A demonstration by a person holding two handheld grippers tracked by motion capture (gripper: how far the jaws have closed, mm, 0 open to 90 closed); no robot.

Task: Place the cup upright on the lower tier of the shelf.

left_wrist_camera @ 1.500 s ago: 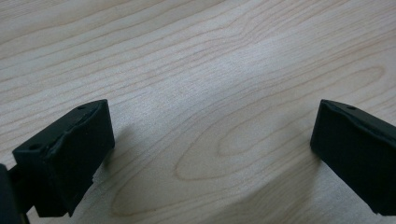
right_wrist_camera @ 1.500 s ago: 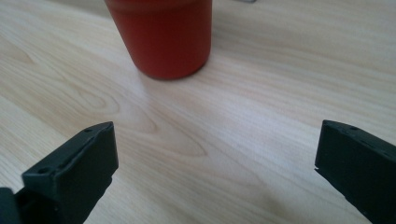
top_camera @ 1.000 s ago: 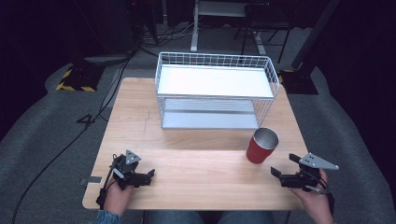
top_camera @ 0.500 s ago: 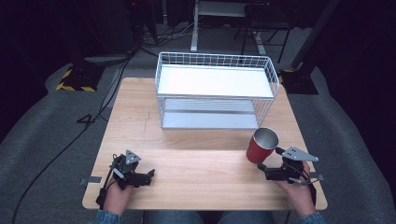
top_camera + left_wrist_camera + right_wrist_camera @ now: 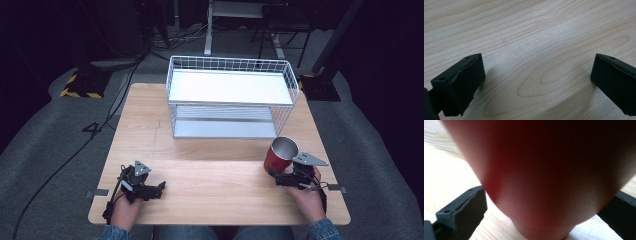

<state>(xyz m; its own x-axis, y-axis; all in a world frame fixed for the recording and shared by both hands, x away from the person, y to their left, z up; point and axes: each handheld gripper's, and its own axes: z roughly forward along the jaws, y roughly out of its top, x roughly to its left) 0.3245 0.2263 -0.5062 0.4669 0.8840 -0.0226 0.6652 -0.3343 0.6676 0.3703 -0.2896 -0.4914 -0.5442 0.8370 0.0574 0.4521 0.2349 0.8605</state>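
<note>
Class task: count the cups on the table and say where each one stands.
1. The red cup stands upright near the table's right front, between the right gripper's open jaws, before the wire basket.

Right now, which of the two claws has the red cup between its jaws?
The right claw: its open jaws stand on either side of the red cup. The left claw has bare wooden table between its open jaws.

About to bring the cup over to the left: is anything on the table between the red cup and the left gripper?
No. In the high view, only bare wooden table lies between the red cup and the left gripper.
</note>
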